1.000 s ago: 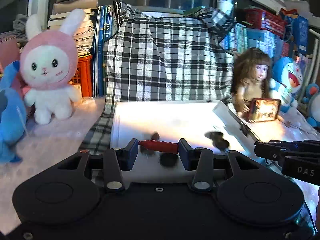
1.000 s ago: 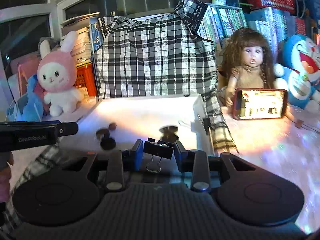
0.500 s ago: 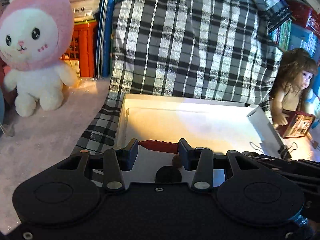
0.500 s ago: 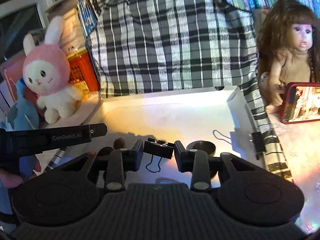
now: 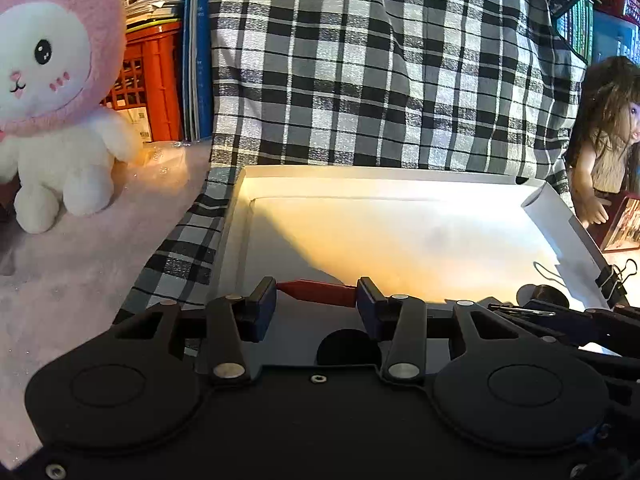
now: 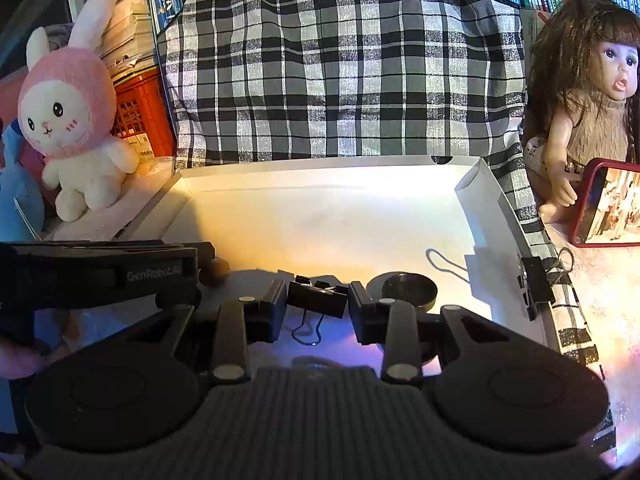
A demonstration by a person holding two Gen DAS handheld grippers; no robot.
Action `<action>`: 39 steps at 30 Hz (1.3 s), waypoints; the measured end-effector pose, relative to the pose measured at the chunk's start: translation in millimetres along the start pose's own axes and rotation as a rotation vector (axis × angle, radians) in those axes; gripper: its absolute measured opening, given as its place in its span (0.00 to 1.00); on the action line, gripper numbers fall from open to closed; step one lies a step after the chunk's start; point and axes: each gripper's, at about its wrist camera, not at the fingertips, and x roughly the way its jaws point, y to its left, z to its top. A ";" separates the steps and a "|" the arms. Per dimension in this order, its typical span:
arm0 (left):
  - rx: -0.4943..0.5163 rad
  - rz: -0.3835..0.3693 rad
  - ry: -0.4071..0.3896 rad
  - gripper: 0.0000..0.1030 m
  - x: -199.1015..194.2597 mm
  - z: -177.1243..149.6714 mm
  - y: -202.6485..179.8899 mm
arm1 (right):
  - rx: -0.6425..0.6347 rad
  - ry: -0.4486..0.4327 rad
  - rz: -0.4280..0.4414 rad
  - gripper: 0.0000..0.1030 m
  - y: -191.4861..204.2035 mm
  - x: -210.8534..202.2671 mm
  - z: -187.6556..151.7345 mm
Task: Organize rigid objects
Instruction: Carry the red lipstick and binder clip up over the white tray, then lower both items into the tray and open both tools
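A: While the left gripper (image 5: pixel 316 294) clamps a red strip (image 5: pixel 318 292) over the white tray's (image 5: pixel 236 240) near edge, is the other loaded?

B: The right gripper (image 6: pixel 318 300) pinches a black binder clip (image 6: pixel 318 299) above that tray; only its view shows the black dish (image 6: pixel 408 290) inside and brown pieces (image 6: pixel 214 270) by the left gripper.
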 end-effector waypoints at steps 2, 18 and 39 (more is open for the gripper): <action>0.001 -0.002 0.000 0.41 0.5 0.1 -1.8 | -0.006 0.003 -0.006 0.38 -0.1 1.7 -1.3; 0.017 -0.013 -0.015 0.41 -7.7 -2.5 -3.9 | -0.001 -0.015 -0.008 0.42 1.1 -0.9 -4.5; 0.035 -0.061 -0.099 0.60 -105.8 -34.8 -3.5 | -0.060 -0.091 -0.009 0.69 10.4 -70.9 -27.9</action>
